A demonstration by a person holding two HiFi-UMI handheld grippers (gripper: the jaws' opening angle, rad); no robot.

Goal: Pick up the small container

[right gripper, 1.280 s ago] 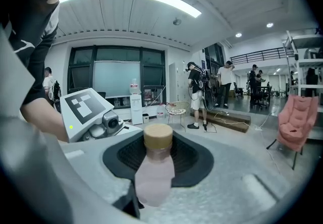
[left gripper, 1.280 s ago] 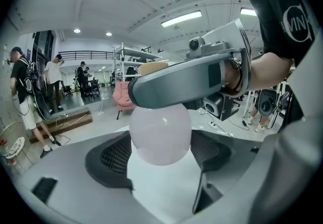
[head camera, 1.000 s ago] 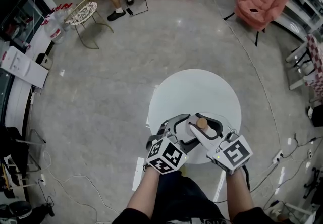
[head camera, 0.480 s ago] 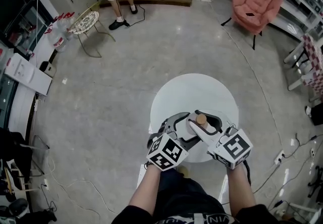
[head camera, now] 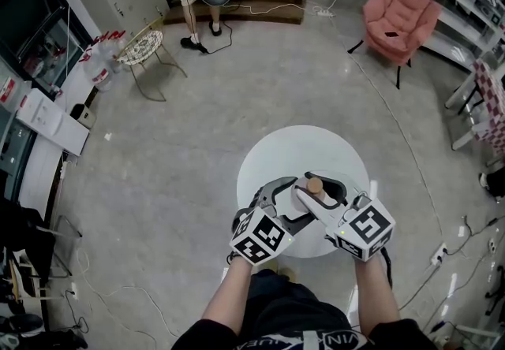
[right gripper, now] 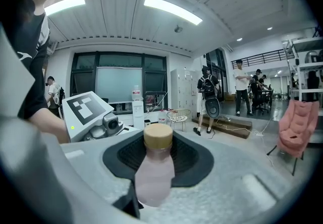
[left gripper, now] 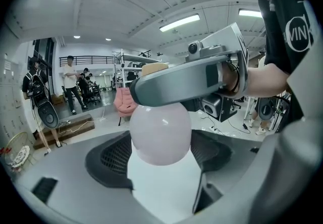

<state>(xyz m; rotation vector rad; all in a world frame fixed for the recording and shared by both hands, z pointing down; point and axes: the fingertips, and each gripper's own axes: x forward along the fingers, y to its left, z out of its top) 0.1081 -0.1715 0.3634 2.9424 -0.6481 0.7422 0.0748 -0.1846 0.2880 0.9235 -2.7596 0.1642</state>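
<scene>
The small pale-pink bottle with a cork cap (head camera: 316, 186) stands upright between both tools, above the round white table (head camera: 300, 147); my right gripper (right gripper: 155, 162) sits nearer its neck, clamped fairly wide around it; my left gripper (left gripper: 162, 156) flanks the rounded body, pads seemingly pressing it.

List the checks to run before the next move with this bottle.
1. Right gripper shut on the bottle: ok.
2. Left gripper shut on the bottle's round body: ok.
3. Cap on the bottle: ok.
4. Bottle roughly upright in the right gripper view: ok.
5. Bottle clear of the table: cannot tell.
</scene>
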